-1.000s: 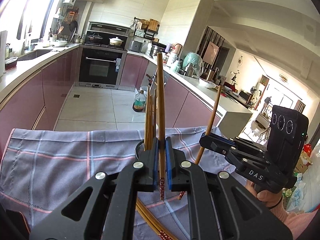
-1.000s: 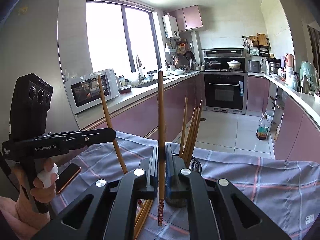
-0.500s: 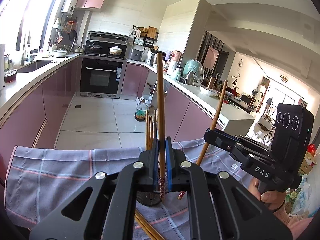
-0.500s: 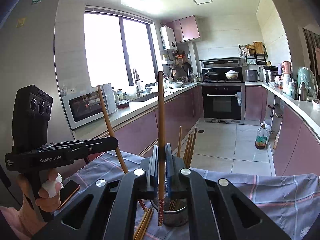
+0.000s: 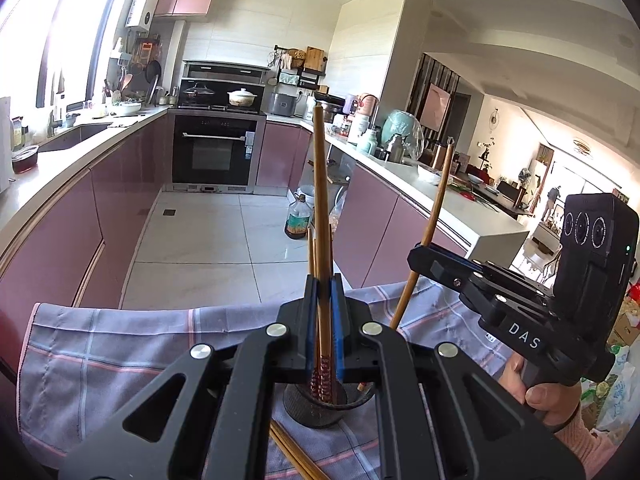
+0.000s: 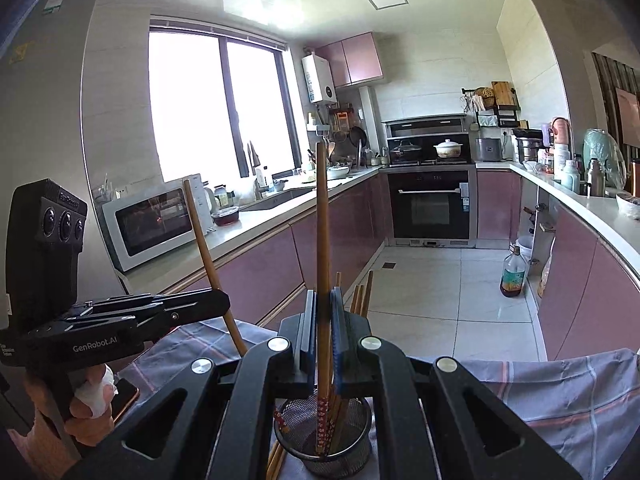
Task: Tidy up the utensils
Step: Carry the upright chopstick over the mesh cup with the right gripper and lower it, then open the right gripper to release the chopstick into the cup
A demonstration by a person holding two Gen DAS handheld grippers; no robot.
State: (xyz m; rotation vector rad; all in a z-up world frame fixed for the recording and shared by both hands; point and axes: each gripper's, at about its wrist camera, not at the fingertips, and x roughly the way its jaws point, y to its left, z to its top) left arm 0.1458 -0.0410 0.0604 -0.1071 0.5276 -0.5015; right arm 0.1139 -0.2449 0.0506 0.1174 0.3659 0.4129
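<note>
Both grippers, left point(image 5: 323, 320) and right point(image 6: 323, 332), pinch chopsticks above the holder point(image 6: 322, 446); I judge, through distortion, early release tips either outside.

- Left wrist view looks along its fingers point(image 5: 337, 332), close above the holder point(image 5: 320, 408), facing the far oven point(image 5: 216, 152).
- Right wrist view sits close over the same holder point(image 6: 324, 440), facing the oven point(image 6: 430, 204) and left window point(image 6: 216, 100).
- Both share holder, cloth point(image 5: 120, 344), oven.

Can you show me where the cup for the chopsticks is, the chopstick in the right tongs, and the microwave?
mesh cup point(image 6: 352, 446): right wrist view, front wall.
chopstick point(image 6: 322, 216): right wrist view, mid shaft.
microwave point(image 6: 154, 222): right wrist view, door glass.
</note>
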